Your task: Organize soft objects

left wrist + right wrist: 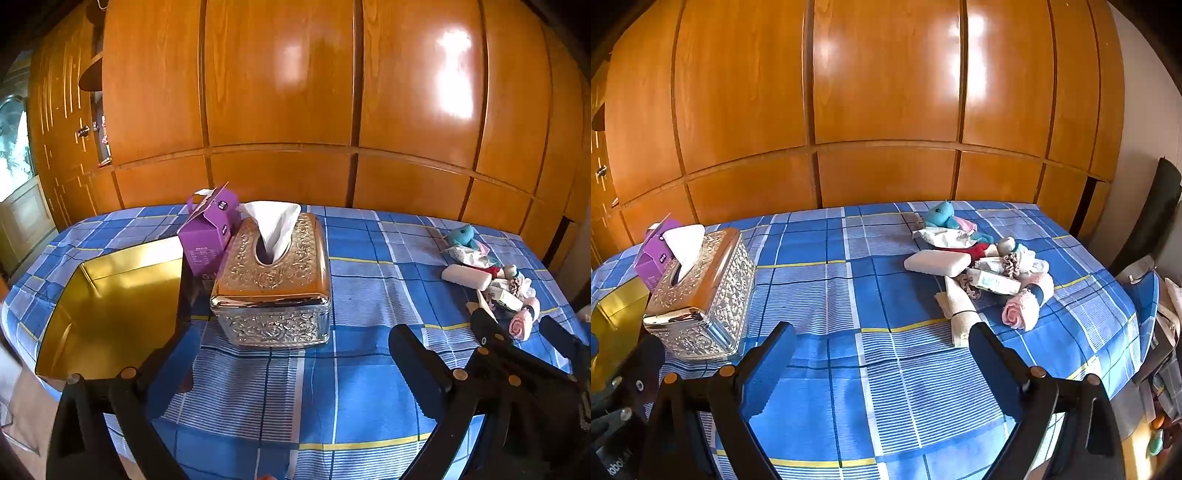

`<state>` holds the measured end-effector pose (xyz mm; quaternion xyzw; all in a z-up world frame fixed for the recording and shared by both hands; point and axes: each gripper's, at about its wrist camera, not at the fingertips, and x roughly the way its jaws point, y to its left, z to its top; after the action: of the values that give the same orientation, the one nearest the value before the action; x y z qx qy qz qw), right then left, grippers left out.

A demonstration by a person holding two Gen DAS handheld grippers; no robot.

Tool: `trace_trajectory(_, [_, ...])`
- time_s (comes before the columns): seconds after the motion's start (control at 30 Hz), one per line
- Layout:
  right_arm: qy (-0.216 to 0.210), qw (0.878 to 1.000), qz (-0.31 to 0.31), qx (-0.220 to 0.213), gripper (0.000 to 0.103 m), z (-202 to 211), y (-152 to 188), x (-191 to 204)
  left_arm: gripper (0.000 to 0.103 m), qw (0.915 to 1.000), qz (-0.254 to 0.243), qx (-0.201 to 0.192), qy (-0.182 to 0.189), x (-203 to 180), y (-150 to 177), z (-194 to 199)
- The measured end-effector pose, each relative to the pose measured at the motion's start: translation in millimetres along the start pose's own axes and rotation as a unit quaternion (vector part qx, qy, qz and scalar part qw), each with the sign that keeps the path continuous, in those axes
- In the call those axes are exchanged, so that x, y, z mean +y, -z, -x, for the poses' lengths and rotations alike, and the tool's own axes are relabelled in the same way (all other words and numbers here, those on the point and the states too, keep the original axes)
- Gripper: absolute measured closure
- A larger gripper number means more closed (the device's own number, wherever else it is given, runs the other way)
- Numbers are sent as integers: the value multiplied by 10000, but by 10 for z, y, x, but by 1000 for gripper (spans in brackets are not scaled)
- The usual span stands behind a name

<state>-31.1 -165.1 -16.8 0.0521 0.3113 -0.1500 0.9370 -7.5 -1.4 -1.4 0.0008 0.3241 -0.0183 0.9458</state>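
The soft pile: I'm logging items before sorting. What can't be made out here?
- Left wrist view: the right hand-held gripper covers the pile's near edge.
- Right wrist view: the red item lies mostly under other pieces.
- Both views: the purple carton's print is too small.

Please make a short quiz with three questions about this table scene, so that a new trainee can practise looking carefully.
1. True or false: the right gripper is shut on the pink rolled towel.
2. Multiple choice: what stands directly behind the silver tissue box, touching it?
A. a teal plush toy
B. a purple carton
C. a white bar
3. Fill in: the gold tray lies on the ____ side of the tissue box in the left wrist view.

Key
1. False: both the right and the left gripper are open and hold nothing.
2. B, the purple carton; the teal plush toy is in the pile of soft things.
3. left
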Motion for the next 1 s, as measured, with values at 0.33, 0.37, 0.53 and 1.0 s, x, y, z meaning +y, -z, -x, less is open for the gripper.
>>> trace_trajectory(0.33, [-30,10000,47,13,7,-11,-6,23,0,9999,17,99,-93,42,3,-51])
trace_trajectory(0.37, [-26,10000,47,13,7,-13,-5,24,0,9999,19,99,-98,43,6,-51])
trace_trajectory(0.53, [-43,10000,42,36,7,-27,-11,13,0,9999,33,112,-121,54,10,-54])
trace_trajectory(1.0, [-61,9999,79,31,7,-37,-6,27,0,9997,57,148,-164,86,16,-75])
